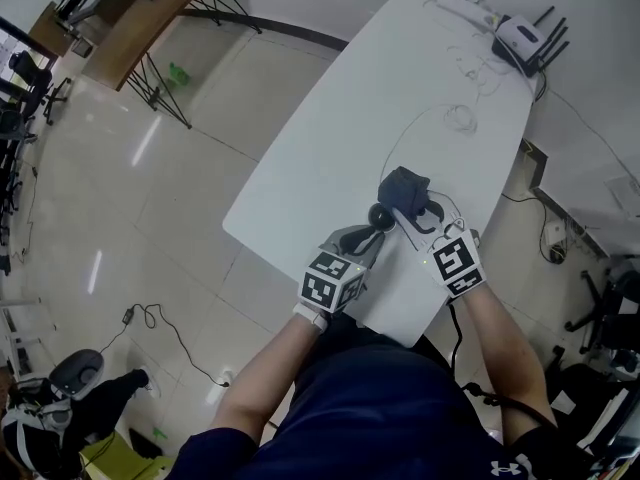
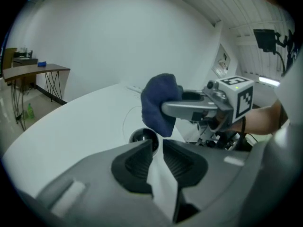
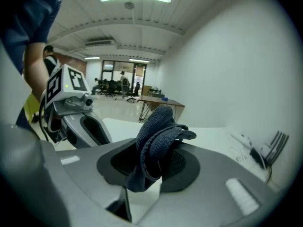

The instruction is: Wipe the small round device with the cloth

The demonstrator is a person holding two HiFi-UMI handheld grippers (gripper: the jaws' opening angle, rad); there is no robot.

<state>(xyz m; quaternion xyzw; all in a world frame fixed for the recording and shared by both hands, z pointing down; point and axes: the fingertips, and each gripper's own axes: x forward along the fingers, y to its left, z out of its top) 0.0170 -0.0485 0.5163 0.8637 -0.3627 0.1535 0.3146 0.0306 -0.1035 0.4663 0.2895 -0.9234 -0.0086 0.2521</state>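
Observation:
The small round device (image 1: 381, 215), black and glossy, sits on the white table (image 1: 330, 148) near its front edge. My left gripper (image 1: 375, 230) reaches it from below. In the left gripper view the device (image 2: 141, 137) shows right at the nearly closed tips of the left gripper (image 2: 157, 148), which seem to pinch its near edge. My right gripper (image 1: 415, 213) is shut on a bunched dark blue cloth (image 1: 405, 187), held just above and right of the device. The cloth (image 3: 158, 131) sticks out from between the right gripper's (image 3: 151, 167) jaws and also hangs over the device as the cloth (image 2: 158, 103).
A white router with black antennas (image 1: 522, 38) and a power strip (image 1: 465, 8) lie at the table's far end. Thin white cables (image 1: 460, 118) loop across the middle. A wooden desk (image 1: 130, 18) stands on the floor at far left.

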